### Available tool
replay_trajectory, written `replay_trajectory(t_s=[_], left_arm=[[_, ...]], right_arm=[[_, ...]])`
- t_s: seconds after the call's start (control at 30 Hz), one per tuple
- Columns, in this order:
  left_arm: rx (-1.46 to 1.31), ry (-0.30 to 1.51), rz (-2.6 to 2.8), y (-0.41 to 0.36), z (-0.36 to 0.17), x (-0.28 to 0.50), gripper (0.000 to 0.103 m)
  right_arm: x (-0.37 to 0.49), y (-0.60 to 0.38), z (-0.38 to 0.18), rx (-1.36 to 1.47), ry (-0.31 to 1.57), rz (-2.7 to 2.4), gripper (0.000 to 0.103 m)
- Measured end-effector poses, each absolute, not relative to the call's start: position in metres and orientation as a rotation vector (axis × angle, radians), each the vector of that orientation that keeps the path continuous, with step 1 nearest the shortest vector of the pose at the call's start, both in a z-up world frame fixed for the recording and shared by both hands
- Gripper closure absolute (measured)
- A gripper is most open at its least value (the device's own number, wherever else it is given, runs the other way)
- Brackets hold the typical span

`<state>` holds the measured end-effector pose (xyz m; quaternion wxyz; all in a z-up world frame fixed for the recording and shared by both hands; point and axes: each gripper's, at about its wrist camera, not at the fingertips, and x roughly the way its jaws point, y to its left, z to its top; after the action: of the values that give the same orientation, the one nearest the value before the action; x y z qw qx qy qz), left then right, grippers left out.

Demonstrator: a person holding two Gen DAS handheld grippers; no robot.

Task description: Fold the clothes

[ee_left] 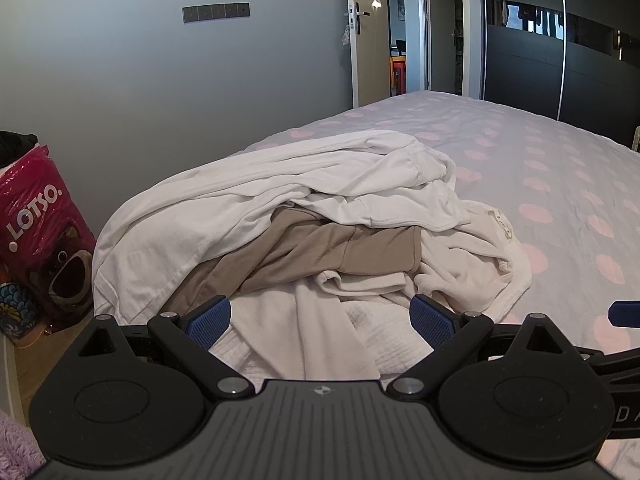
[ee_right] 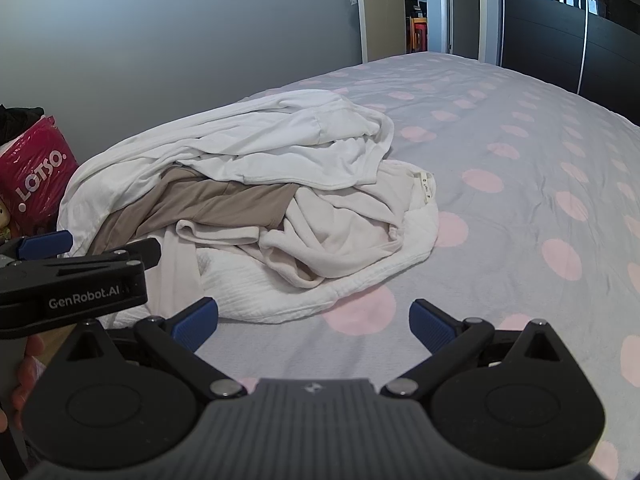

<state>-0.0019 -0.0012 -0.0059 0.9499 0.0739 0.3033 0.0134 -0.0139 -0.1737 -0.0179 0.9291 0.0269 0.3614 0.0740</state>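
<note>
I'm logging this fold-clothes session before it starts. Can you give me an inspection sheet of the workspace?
Surface: bed, grey cover with pink dots, lightly wrinkled.
Job's things: unfolded heap of white garment, tan garment, cream garment, white textured cloth.
Clutter: pink LOTSO bag beside the bed.
Grippers: left gripper open over the heap; right gripper open over bare cover.
Cables: nothing seen.
Surroundings: grey wall, open door, dark wardrobe.
</note>
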Motion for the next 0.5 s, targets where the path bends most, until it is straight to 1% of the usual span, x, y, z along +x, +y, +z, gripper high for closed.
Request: replay_trajectory(t_s=[0.5], left_arm=[[0.119,0.648,0.015,0.0002,-0.0105,0.0035,0.005]], right_arm=[[-0.0112,-0.1720,-0.0224,0.045,0.740,0.157,0.001]])
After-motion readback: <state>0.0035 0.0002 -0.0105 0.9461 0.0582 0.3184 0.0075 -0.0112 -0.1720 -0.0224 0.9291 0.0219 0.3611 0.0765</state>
